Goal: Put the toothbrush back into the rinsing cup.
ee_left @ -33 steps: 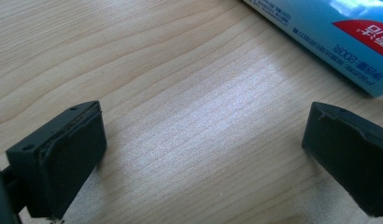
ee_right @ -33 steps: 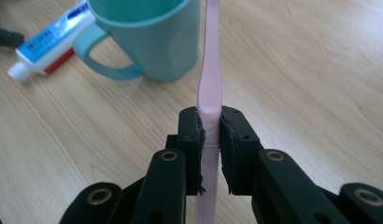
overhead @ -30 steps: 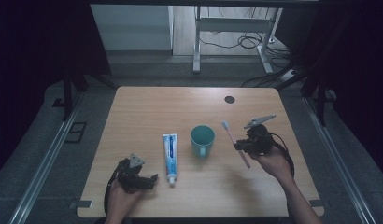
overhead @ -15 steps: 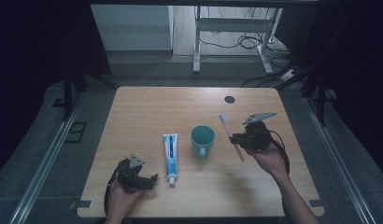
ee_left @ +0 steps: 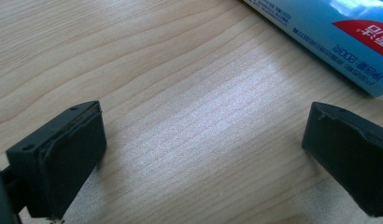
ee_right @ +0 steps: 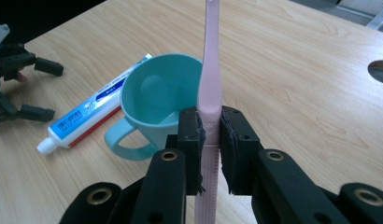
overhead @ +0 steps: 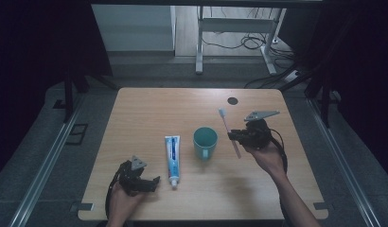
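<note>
Wooden counter (overhead: 149, 113); right tool (ee_right: 210, 135) clamped on pink toothbrush (ee_right: 211, 79) beside teal cup (overhead: 205, 142); left tool (ee_left: 203, 154) apart; a mis-aimed brush could topple the cup.

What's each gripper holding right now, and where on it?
Right gripper clamps the pink toothbrush around mid-handle. Left gripper is open on the table, holding nothing.

On the table (overhead: 149, 109), the cup (overhead: 205, 140) stands at frame centre, the toothpaste tube (overhead: 172, 154) lies just left of it, and the toothbrush (overhead: 228, 130) sits just right, the table's hole (overhead: 233, 100) above.
</note>
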Demonstrator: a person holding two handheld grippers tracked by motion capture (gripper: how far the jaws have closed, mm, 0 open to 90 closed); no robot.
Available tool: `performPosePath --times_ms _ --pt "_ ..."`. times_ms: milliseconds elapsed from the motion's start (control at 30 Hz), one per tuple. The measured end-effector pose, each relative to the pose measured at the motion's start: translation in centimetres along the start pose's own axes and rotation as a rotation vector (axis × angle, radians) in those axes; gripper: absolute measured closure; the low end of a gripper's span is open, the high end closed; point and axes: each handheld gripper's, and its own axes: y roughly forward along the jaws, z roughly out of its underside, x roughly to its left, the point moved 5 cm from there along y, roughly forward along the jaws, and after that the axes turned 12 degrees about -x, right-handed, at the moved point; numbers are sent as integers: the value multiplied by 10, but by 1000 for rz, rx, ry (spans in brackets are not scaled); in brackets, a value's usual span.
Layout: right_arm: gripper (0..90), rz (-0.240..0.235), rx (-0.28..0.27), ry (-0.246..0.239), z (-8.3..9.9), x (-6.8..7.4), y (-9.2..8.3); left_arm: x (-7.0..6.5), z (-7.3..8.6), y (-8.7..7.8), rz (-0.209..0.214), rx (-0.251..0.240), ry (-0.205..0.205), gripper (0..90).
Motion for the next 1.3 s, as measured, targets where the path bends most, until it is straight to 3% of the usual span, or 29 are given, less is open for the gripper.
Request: performPosePath --times_ms 500,1000,1300 --pt "788 -9 -59 -14 -15 7 13 0 0 0 1 0 4 0" --pt "789 -22 -127 13 -28 8 23 0 0 0 1 0 4 0" --pt "789 -24 -139 -1 -37 13 30 0 0 0 1 1 4 0"
